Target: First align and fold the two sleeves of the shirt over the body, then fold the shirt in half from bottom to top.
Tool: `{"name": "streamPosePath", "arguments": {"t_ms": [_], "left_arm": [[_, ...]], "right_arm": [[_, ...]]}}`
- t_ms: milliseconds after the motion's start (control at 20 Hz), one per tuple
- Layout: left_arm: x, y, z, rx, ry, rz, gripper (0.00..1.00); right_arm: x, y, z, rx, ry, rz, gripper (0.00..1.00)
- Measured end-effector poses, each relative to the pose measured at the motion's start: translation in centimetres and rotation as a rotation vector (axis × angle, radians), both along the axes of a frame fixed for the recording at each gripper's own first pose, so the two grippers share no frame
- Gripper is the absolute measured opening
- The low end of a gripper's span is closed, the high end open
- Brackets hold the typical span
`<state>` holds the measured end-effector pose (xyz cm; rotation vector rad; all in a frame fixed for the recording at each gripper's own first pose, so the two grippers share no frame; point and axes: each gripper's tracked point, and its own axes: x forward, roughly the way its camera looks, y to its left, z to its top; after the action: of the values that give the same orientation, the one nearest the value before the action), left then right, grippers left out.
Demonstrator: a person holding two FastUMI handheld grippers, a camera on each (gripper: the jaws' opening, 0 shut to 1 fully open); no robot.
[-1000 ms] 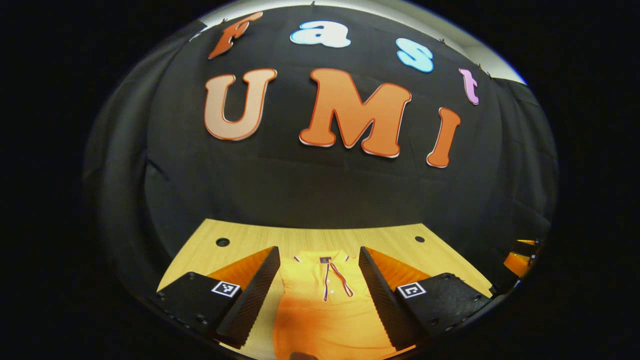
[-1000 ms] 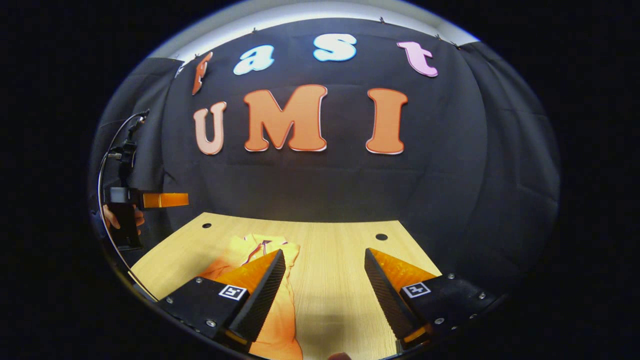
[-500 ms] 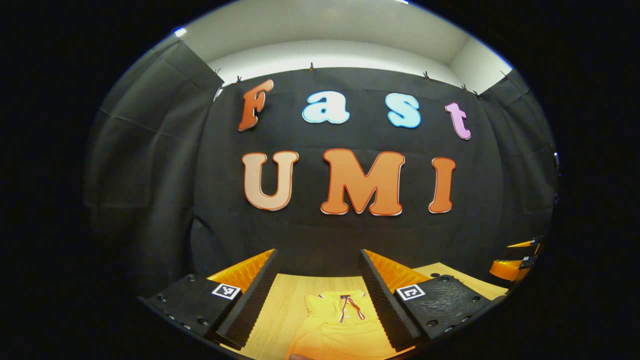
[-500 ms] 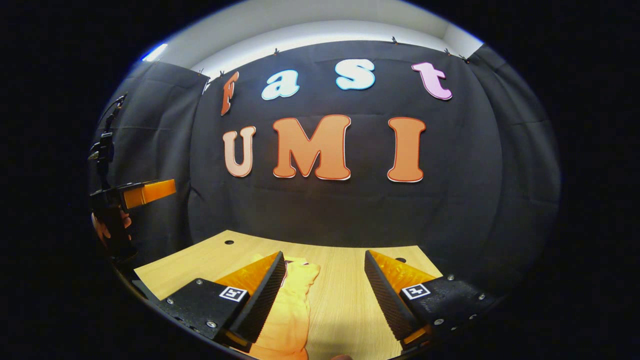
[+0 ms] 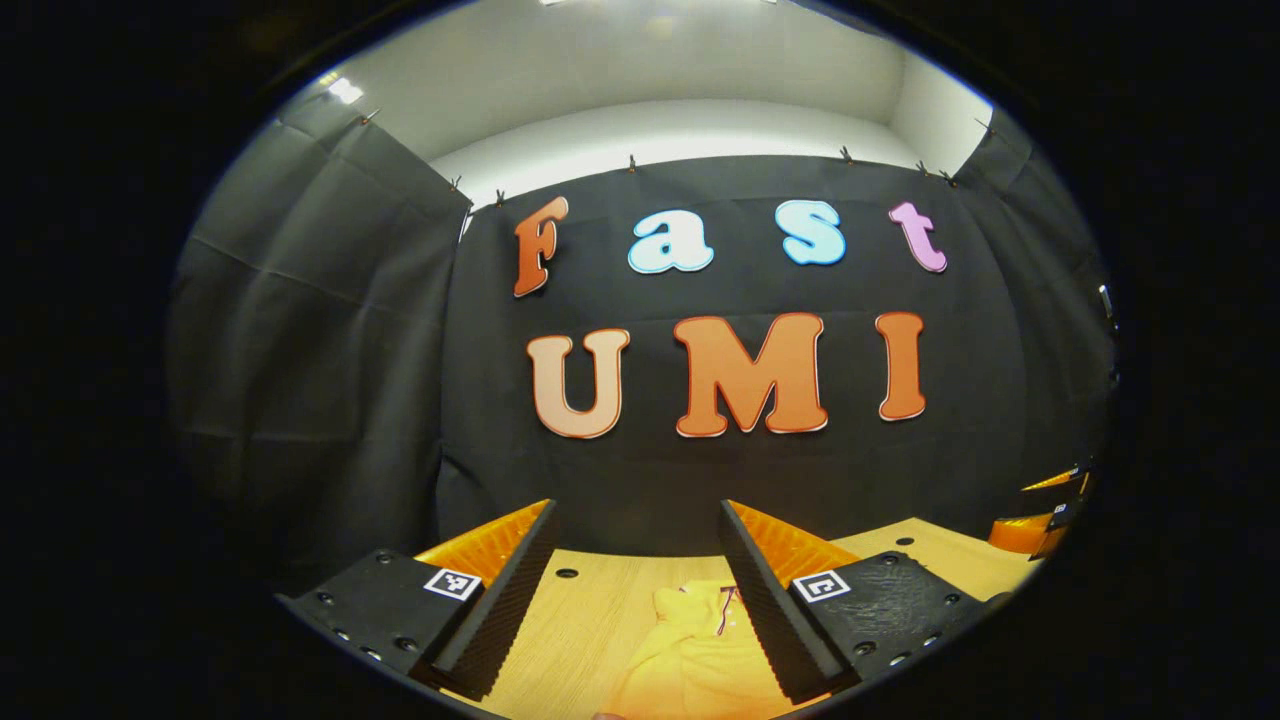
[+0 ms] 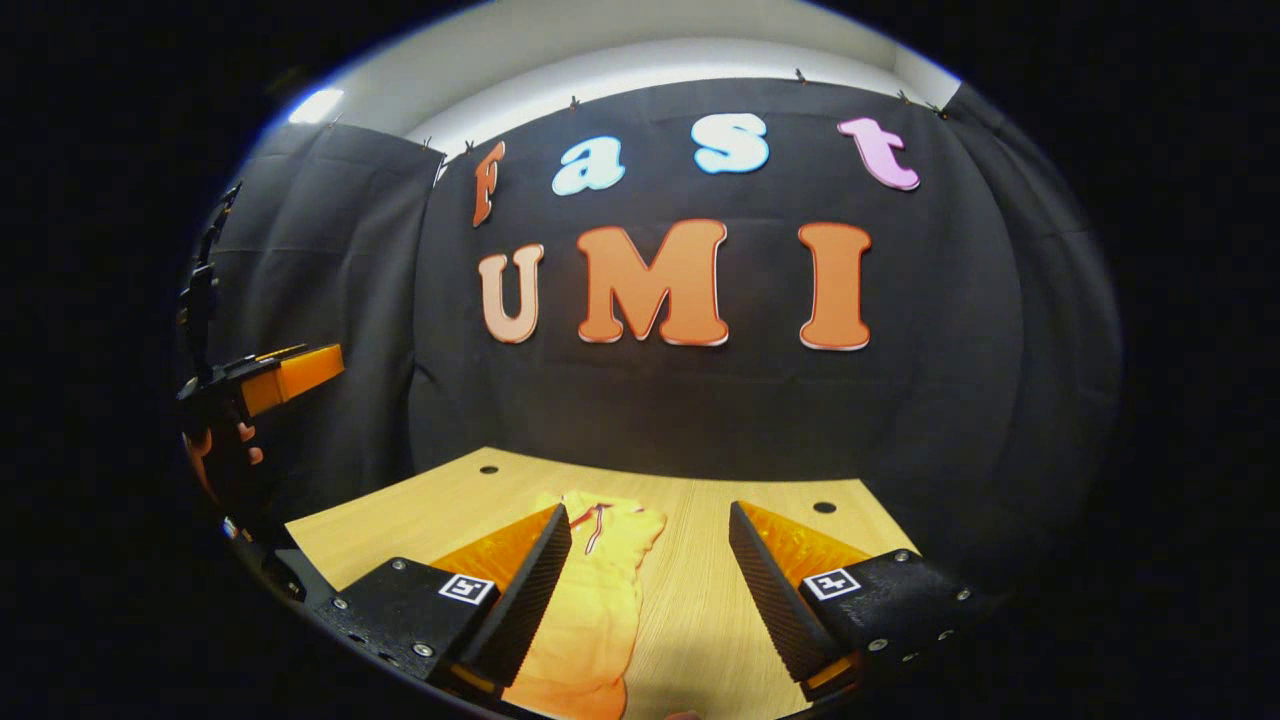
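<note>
Two grippers, left gripper (image 5: 636,590) and right gripper (image 6: 650,590), hang above the light wooden desk (image 6: 700,600) with fingers spread wide, gripping nothing. The folded orange polo shirt (image 6: 590,600) lies flat on the desk below them.

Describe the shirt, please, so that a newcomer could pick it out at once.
Start at the wooden table in front of the black cloth wall. The shirt lies on it as a narrow strip, collar toward the wall. It is the one soft, bright orange-yellow thing there.
</note>
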<state>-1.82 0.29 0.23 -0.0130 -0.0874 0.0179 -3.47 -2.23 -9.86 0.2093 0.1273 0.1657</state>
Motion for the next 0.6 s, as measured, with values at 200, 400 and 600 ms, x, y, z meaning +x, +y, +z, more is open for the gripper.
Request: {"name": "streamPosePath", "arguments": {"t_ms": [200,400,600], "left_arm": [[-0.3,-0.8,-6.5,0.003,0.184,-0.040,0.97],[-0.5,-0.4,-13.9,0.017,0.400,-0.073,0.98],[-0.6,-0.1,-20.5,0.020,0.606,-0.123,0.98]], "right_arm": [[-1.2,2.2,-4.4,-0.007,0.134,0.072,0.96],[-2.8,4.8,-9.9,0.015,0.327,0.155,0.97],[-4.5,6.4,-14.7,0.006,0.511,0.203,0.97]]}}
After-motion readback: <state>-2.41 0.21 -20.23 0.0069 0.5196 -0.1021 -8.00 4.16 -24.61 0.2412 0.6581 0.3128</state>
